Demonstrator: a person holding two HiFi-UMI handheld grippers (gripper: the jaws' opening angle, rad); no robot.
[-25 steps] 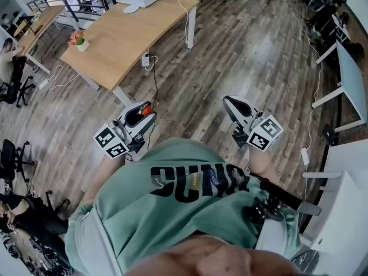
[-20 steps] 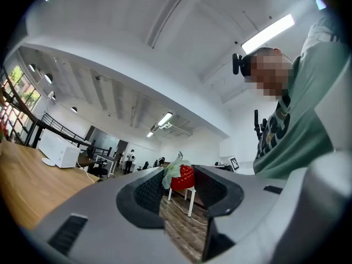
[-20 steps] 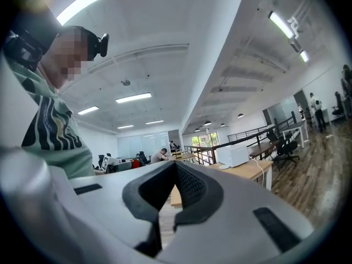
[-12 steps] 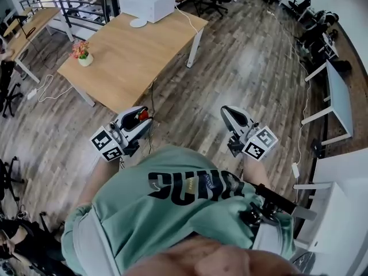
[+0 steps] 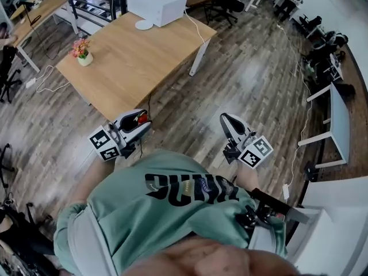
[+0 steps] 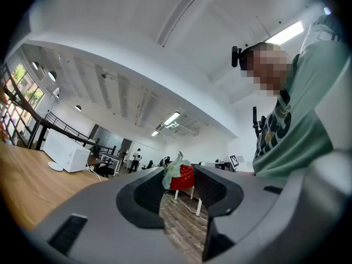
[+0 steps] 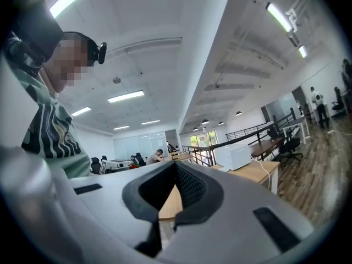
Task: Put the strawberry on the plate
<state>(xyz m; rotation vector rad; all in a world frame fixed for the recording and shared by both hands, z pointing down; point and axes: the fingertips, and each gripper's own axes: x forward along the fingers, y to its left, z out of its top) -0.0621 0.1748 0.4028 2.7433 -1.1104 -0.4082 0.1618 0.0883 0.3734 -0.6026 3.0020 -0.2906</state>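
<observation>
Between the jaws of the left gripper (image 6: 181,175), at the low centre of its view, the strawberry (image 6: 186,179) sits clamped, red body and green leaves showing. The right gripper (image 7: 176,166) is closed on nothing. Over the last second the wooden table (image 5: 132,62) has drawn closer in the head view. Its white plate (image 5: 144,25) lies upper left, well apart. I judge the carry under way, placement pending.

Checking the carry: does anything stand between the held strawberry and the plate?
Nothing visible. The left gripper holds the strawberry near the table's edge; its bare top leads to the plate, beside the box.
</observation>
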